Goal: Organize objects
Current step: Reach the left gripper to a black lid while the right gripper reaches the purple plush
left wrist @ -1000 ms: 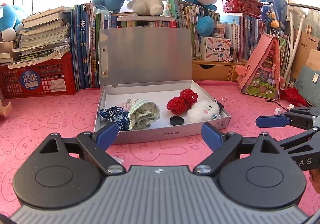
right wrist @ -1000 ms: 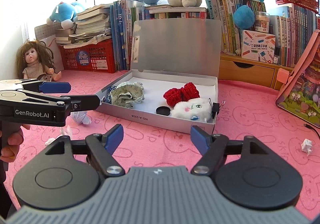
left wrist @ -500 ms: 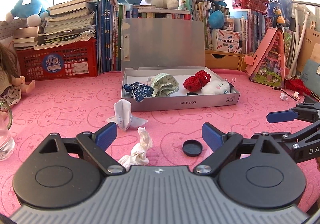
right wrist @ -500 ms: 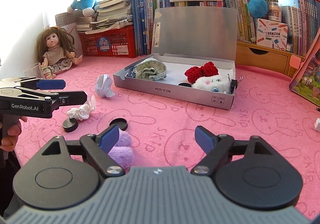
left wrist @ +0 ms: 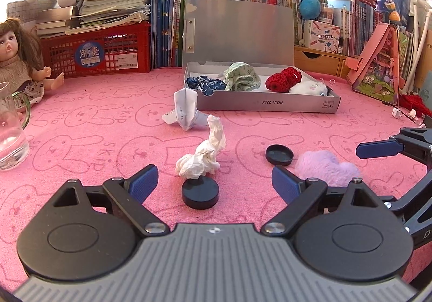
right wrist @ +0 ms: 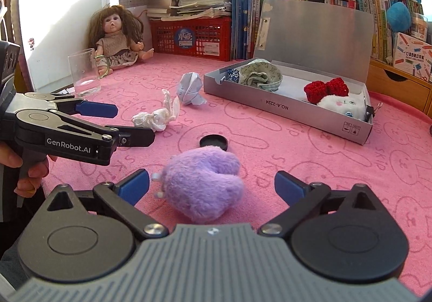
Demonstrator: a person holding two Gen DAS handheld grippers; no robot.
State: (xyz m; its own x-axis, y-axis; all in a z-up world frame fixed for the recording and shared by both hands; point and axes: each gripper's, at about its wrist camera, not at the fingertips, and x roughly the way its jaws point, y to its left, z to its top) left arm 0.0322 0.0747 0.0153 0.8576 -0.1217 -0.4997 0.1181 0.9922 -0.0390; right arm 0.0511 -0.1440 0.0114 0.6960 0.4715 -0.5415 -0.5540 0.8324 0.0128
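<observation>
**Hovering over scattered bits, both jaws wide**

Hovering low over the pink surface (left wrist: 81, 118), the left gripper (left wrist: 213, 180) has its jaws spread wide, nothing btwn the pads. A black puck-shaped cap (left wrist: 200, 192) sits on the cloth just ahead, btwn the two blue fingertips (left wrist: 143, 180) but not touched. A crumpled white tissue (left wrist: 205, 152) lies right behind the cap, touching or nearly so. Further back: a folded paper scrap (left wrist: 185, 110), then the grey box (left wrist: 270, 106) w/ lid up, holding a blue cloth, green cloth, red knitted bow and a white plush. A second black cap (left wrist: 279, 155) lies to the right, near the tissue.

The right gripper (right wrist: 212, 184) has just been opening its jaws; they stand fully apart now. A purple plush heart (right wrist: 205, 183) lies on the surface btwn them, pads clear of it on both sides, so no grip. The flat black cap (right wrist: 213, 141) sits just beyond the heart.

Off to the left in the right wrist view: a clear glass mug (right wrist: 84, 72) near a doll (right wrist: 116, 37) at the wall. A hand (right wrist: 29, 167) grips the left tool's handle.
</observation>
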